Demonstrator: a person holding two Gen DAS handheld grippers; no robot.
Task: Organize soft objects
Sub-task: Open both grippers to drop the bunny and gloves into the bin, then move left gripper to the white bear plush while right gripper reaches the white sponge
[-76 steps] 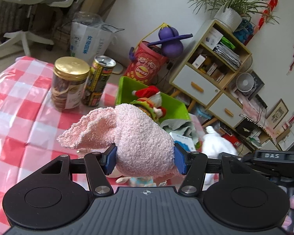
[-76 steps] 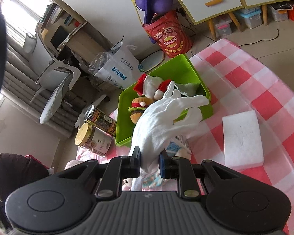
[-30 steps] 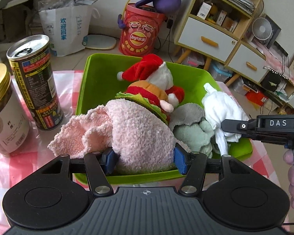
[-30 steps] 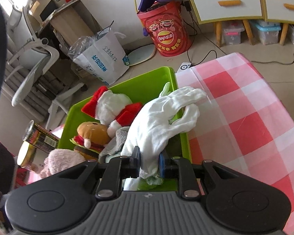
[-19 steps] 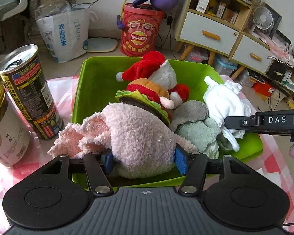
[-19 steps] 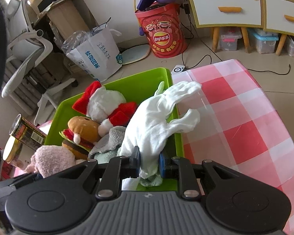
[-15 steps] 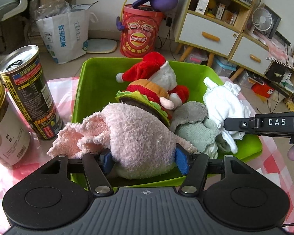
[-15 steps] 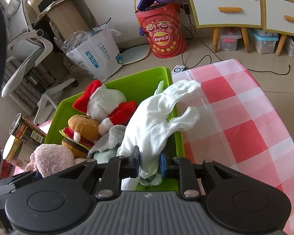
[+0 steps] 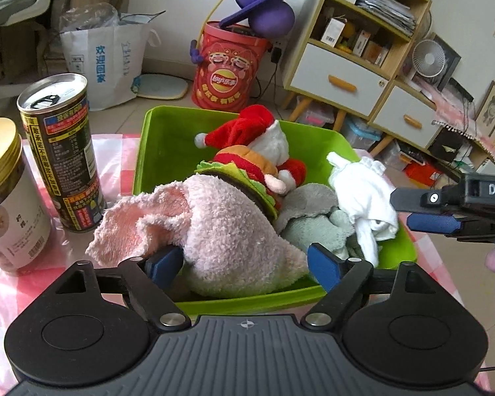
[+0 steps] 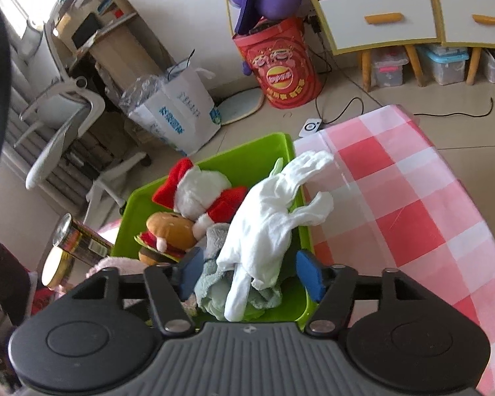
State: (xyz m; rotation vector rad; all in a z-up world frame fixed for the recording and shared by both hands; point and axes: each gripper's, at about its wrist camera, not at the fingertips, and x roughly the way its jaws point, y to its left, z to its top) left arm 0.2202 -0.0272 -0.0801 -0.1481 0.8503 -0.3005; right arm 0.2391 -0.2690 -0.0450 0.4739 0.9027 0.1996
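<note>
I have both claws parked at the near edge of the green bin (image 9: 155, 145), and both are spread. My left claw (image 9: 246, 262) has its blue pads standing off either side of the pink fluffy cloth (image 9: 227, 227); the right pad shows a clear gap, the left one sits just beside the fabric. The cloth lies inside the bin at its near left corner, one loose flap draped over the rim toward the dark can (image 9: 61, 151) and the gold-lidded jar (image 9: 8, 198) on the desk (image 9: 112, 155).

My right claw (image 10: 249, 272) is likewise wide apart around the white glove (image 10: 270, 221) — neither pad touching it. The glove rests in the bin on its right side, on top of a grey-green cloth (image 10: 214, 283), with its fingers hanging over the far right rim onto the red-checked tablecloth (image 10: 412, 204).

Behind these, deeper in the bin, sit the burger plush (image 10: 168, 231) and the Santa-hat plush (image 10: 198, 188), touching each other — the burger nearer me, pressed against the pink cloth.
</note>
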